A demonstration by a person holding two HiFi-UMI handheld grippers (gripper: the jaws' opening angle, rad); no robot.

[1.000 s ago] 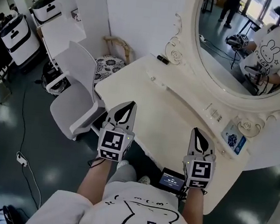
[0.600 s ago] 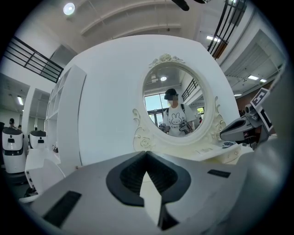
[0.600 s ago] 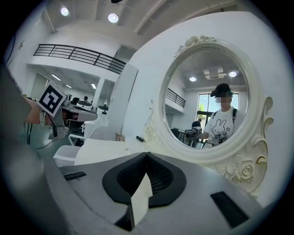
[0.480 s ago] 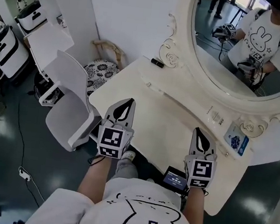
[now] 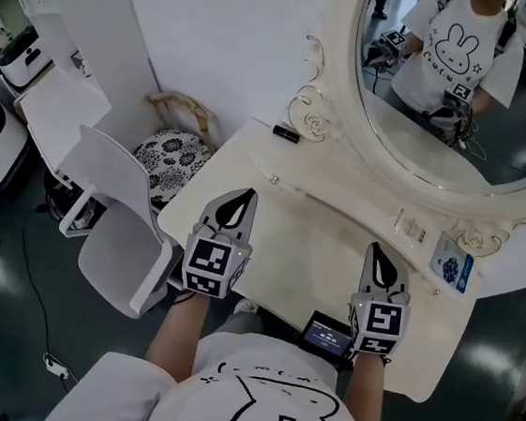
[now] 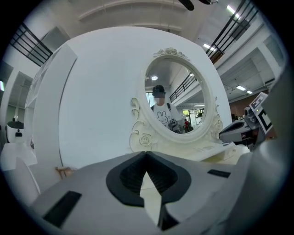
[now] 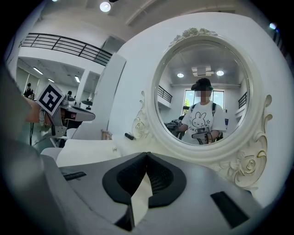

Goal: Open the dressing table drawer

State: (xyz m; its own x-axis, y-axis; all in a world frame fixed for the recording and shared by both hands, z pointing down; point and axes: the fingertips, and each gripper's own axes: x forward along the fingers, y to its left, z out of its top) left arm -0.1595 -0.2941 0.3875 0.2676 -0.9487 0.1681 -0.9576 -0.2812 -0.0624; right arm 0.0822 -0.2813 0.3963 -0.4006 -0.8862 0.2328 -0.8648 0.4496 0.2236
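Observation:
The cream dressing table (image 5: 311,248) stands under a big oval mirror (image 5: 446,94). A low ledge under the mirror carries a small knob (image 5: 274,180) at the left and small handles (image 5: 410,226) at the right. No drawer stands open that I can see, and the table's front is hidden below my arms. My left gripper (image 5: 242,195) hovers over the table's left front part, shut and empty; its tips meet in the left gripper view (image 6: 147,154). My right gripper (image 5: 376,249) hovers over the right front part, also shut and empty (image 7: 147,155).
A black stick-like item (image 5: 286,134) lies at the table's back left, a blue card (image 5: 446,264) at the right. A white chair (image 5: 110,225) and a patterned stool (image 5: 173,155) stand left of the table. A small black screen (image 5: 326,336) sits by my right wrist.
Both grippers have advanced from the table's front edge farther over its top toward the mirror. Both have stayed shut.

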